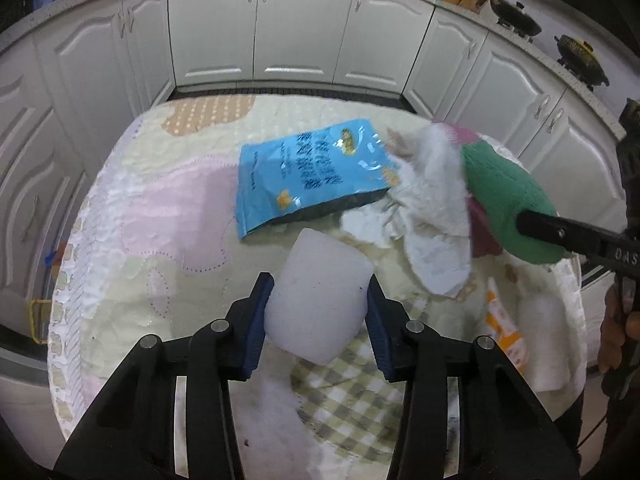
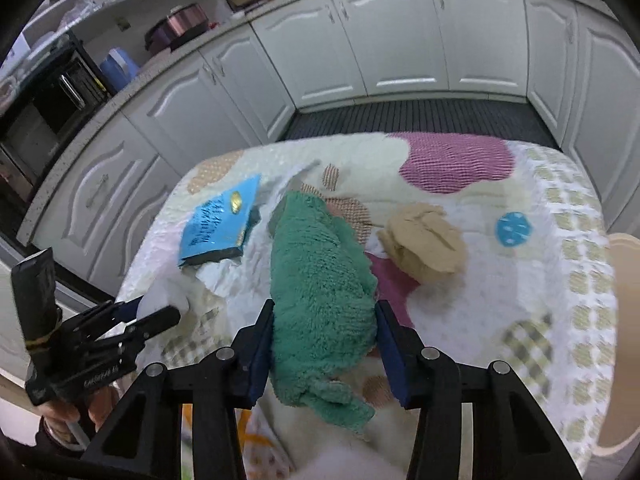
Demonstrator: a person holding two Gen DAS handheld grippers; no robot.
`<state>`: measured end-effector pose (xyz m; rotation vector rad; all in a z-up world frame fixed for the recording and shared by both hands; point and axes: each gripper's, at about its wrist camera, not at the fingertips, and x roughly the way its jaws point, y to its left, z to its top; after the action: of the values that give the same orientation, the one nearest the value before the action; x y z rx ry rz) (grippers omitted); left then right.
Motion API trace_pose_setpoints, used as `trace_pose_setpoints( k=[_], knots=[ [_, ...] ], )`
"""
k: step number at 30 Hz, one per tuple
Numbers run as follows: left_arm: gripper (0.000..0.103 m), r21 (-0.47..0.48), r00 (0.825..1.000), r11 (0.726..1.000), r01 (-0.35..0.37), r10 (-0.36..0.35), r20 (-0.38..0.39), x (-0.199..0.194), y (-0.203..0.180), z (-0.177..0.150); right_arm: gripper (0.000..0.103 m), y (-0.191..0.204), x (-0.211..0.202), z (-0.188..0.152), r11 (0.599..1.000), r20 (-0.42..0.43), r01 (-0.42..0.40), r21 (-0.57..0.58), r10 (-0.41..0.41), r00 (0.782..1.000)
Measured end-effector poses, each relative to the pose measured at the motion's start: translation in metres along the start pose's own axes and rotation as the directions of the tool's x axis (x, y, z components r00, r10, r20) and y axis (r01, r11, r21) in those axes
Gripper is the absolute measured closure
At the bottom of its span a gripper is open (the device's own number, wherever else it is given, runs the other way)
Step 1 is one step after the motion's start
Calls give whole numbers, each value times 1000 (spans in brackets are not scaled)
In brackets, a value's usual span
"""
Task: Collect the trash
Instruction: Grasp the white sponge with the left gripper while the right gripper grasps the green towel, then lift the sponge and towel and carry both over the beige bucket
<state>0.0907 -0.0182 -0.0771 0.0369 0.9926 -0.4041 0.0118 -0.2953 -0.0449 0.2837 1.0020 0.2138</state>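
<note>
Left gripper: jaws closed on a white foam block, held above the quilted tablecloth; right gripper: jaws clamped on a green fluffy towel. The blue snack bag lies beside crumpled white paper; a beige wad lies just right of the towel.

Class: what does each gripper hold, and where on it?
Left gripper clamps the white cup across its sides. Right gripper clamps the green towel around its bunched near end.
</note>
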Motion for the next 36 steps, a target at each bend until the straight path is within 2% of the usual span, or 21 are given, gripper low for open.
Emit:
trace_pose_setpoints(
  k=[5, 13, 36],
  knots=[
    [61, 21, 1000, 1000, 1, -1, 29, -16, -15, 0, 57, -7, -29, -12, 1000, 45, 31, 0, -31, 998],
    [61, 42, 997, 999, 17, -20, 72, -37, -42, 2, 57, -15, -63, -26, 999, 96, 10, 35, -13, 995],
    [61, 120, 992, 993, 19, -34, 125, -54, -133, 9, 57, -46, -117, -52, 995, 178, 37, 91, -53, 983]
  ],
)
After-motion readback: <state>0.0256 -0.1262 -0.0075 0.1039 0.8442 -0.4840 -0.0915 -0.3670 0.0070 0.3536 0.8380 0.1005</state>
